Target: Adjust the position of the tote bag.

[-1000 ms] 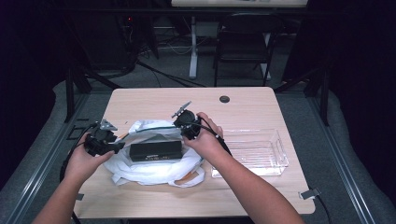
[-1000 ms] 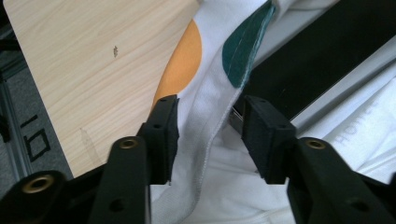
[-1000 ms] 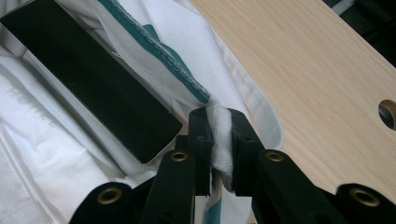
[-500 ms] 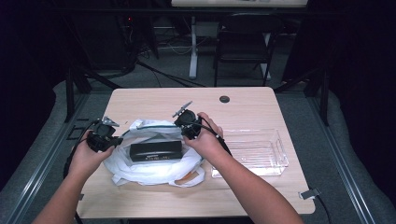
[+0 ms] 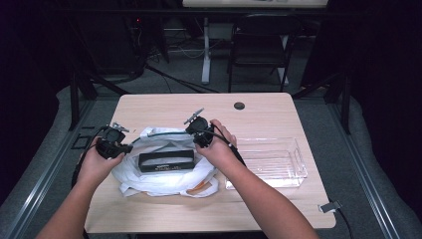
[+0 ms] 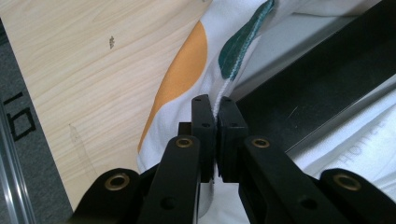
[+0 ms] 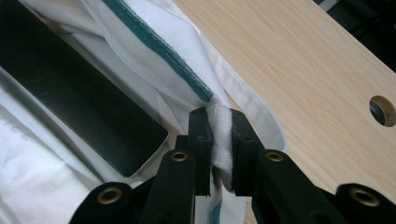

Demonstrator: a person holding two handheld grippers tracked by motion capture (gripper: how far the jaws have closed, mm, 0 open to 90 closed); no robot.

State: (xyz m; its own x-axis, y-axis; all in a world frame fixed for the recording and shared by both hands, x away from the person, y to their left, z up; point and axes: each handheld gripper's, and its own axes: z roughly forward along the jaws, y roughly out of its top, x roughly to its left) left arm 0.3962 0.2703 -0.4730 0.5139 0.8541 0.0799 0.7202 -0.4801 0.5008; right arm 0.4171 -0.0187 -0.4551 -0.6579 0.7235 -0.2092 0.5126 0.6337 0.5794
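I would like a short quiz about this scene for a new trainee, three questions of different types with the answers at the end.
1. True or false: the left gripper is shut on the edge of the white cloth bag.
2. Where does the black box lie? A) in the clear plastic tray B) in the bag's opening, between the two grippers C) on the bare table
3. Fill in: in the right gripper view, the right gripper pinches a fold of white ____.

Key: 1 true. 2 B. 3 cloth.
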